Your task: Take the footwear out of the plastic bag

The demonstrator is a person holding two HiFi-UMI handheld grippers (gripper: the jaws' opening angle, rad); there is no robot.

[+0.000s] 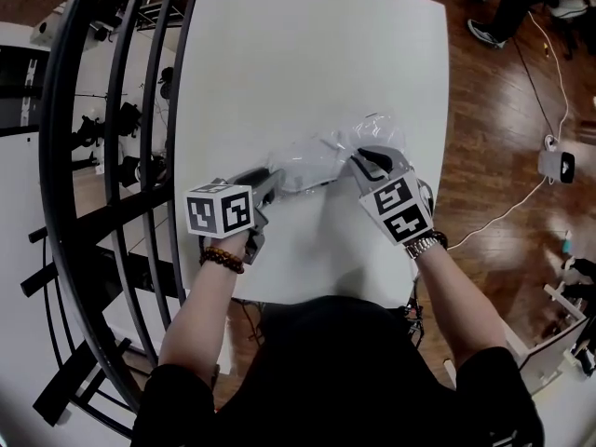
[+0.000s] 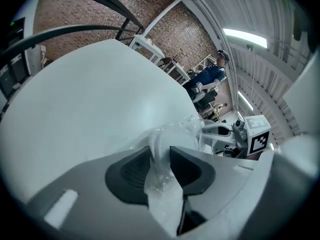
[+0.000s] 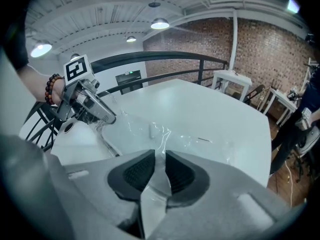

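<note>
Nearby, black railing (image 1: 47,156) flanks table (image 1: 307,54) L edge; plastic bag (image 1: 326,155) mid-table.

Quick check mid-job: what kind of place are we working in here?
Probably a loft-style workshop or lab: a brick wall, a wooden floor, and a black railing beside the white table.

1. A white table (image 1: 307,54) with rounded corners stands on a brown wooden floor (image 1: 503,128).
2. One clear, crumpled plastic bag (image 1: 358,138) lies on its top, toward the near edge, slightly right of centre.
</note>
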